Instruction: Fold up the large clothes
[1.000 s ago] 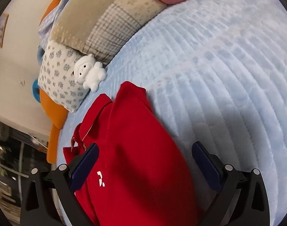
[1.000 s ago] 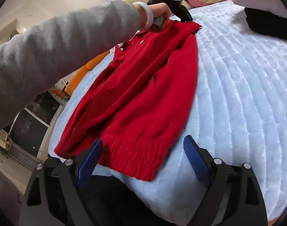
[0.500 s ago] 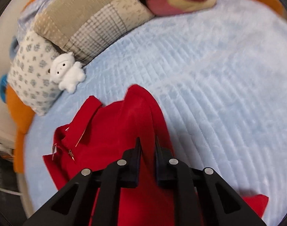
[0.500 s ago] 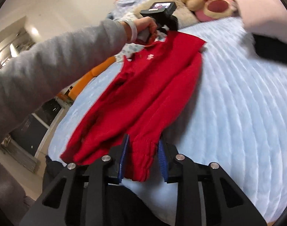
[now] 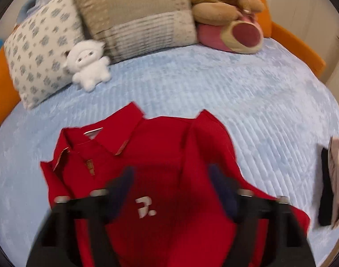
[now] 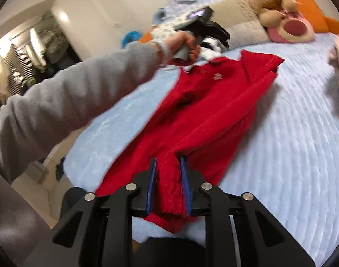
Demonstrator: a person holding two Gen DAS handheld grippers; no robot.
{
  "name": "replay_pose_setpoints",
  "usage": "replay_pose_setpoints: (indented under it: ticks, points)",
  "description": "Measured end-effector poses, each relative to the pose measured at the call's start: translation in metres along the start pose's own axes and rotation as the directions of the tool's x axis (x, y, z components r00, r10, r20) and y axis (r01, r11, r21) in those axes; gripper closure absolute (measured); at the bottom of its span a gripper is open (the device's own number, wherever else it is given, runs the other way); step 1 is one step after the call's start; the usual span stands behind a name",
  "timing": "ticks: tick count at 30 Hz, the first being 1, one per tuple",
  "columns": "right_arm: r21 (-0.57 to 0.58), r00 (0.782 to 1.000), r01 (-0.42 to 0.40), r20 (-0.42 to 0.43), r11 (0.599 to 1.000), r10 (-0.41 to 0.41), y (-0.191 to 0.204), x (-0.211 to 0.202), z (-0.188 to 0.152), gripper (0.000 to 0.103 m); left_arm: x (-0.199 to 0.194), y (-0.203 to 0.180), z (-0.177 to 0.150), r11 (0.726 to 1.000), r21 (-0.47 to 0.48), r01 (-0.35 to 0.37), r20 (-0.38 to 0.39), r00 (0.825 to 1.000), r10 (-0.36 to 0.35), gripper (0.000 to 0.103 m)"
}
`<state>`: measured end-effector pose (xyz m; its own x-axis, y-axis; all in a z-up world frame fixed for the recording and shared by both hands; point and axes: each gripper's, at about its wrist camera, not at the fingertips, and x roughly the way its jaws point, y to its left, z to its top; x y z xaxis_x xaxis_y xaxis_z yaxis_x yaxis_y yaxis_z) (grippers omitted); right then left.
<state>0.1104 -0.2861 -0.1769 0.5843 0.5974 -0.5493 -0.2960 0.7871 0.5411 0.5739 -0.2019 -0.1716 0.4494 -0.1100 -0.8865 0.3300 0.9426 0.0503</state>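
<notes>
The left gripper [image 5: 169, 189] hangs above a red polo shirt [image 5: 160, 155], its jaws apart after just opening, nothing clamped between them. The right gripper [image 6: 168, 178], jaws just closing, pinches the shirt's bunched ribbed hem. The shirt lies collar-up and lengthwise, folded narrow, on a pale blue bedspread [image 6: 291, 155].

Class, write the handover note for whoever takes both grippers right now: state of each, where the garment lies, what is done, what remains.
Left gripper: fingers have just been opening, nothing between them, above the chest of the red sweatshirt.
Right gripper: fingers closed on the ribbed hem, bunched between the pads.
The sweatshirt lies lengthwise on the blue blanket, collar toward the pillows, one side already folded inward.
Left to do: fold the hem up toward the collar, flatten.
</notes>
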Motion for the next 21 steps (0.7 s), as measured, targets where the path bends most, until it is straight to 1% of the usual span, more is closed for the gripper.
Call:
replay_pose_setpoints:
  ticks: [2,4,5,7,8,9,10,12,13,14,15,16,17,18,19,20,21]
  points:
    - [0.049,1.000,0.012,0.009,0.999,-0.013,-0.012,-0.008,-0.004,0.081,0.013,-0.028,-0.001,0.999,0.046,-0.008,-0.029,1.000,0.009,0.026]
    - [0.079,0.999,0.036,0.009,0.996,-0.037,-0.024,-0.015,-0.009,0.080,0.023,-0.057,-0.002,0.996,0.082,-0.046,-0.051,0.997,0.051,0.026]
    - [0.092,0.999,0.046,0.007,0.995,-0.047,-0.030,-0.018,-0.012,0.080,0.028,-0.071,-0.002,0.992,0.102,-0.078,-0.055,0.995,0.084,0.025]
    - [0.106,0.999,0.045,-0.003,0.993,-0.045,-0.040,-0.019,-0.015,0.079,0.041,-0.103,0.000,0.977,0.146,-0.159,-0.056,0.984,0.168,0.018]
    - [0.113,0.999,0.044,-0.007,0.993,-0.044,-0.045,-0.020,-0.018,0.077,0.046,-0.112,0.000,0.969,0.155,-0.192,-0.056,0.978,0.203,0.016]
    - [0.122,0.999,0.046,-0.016,0.992,-0.044,-0.051,-0.020,-0.020,0.076,0.054,-0.124,0.001,0.955,0.173,-0.241,-0.060,0.965,0.254,0.016]
    - [0.129,0.999,0.052,-0.020,0.990,-0.050,-0.056,-0.022,-0.023,0.070,0.062,-0.132,0.001,0.939,0.192,-0.286,-0.066,0.951,0.303,0.016]
    - [0.149,0.997,0.065,-0.039,0.987,-0.060,-0.065,-0.024,-0.028,0.065,0.078,-0.147,0.001,0.909,0.223,-0.353,-0.083,0.922,0.379,0.016]
    - [0.161,0.997,0.064,-0.041,0.985,-0.059,-0.070,-0.024,-0.031,0.056,0.080,-0.149,0.002,0.908,0.219,-0.357,-0.088,0.920,0.383,0.016]
    - [0.169,0.998,0.063,-0.038,0.984,-0.057,-0.073,-0.025,-0.032,0.048,0.082,-0.153,0.001,0.920,0.196,-0.340,-0.098,0.927,0.363,0.012]
    - [0.178,0.997,0.069,-0.038,0.982,-0.063,-0.075,-0.025,-0.033,0.036,0.082,-0.155,-0.001,0.925,0.184,-0.332,-0.098,0.930,0.353,0.010]
    - [0.175,0.997,0.077,-0.041,0.982,-0.071,-0.076,-0.025,-0.036,0.035,0.082,-0.159,-0.003,0.924,0.185,-0.336,-0.091,0.930,0.356,0.010]
    - [0.170,0.996,0.082,-0.046,0.982,-0.075,-0.076,-0.023,-0.036,0.035,0.083,-0.165,-0.005,0.915,0.201,-0.350,-0.081,0.925,0.372,0.010]
    - [0.170,0.996,0.080,-0.059,0.982,-0.071,-0.077,-0.019,-0.036,0.035,0.086,-0.173,-0.007,0.894,0.238,-0.379,-0.074,0.911,0.406,0.010]
    - [0.172,0.995,0.081,-0.076,0.982,-0.068,-0.075,-0.013,-0.037,0.032,0.090,-0.177,-0.008,0.879,0.262,-0.399,-0.074,0.900,0.430,0.010]
    - [0.175,0.993,0.091,-0.094,0.980,-0.076,-0.072,-0.010,-0.041,0.030,0.093,-0.180,-0.010,0.866,0.277,-0.415,-0.075,0.890,0.451,0.010]
    - [0.179,0.989,0.107,-0.117,0.978,-0.087,-0.072,-0.004,-0.040,0.027,0.095,-0.180,-0.010,0.858,0.284,-0.429,-0.073,0.882,0.465,0.013]
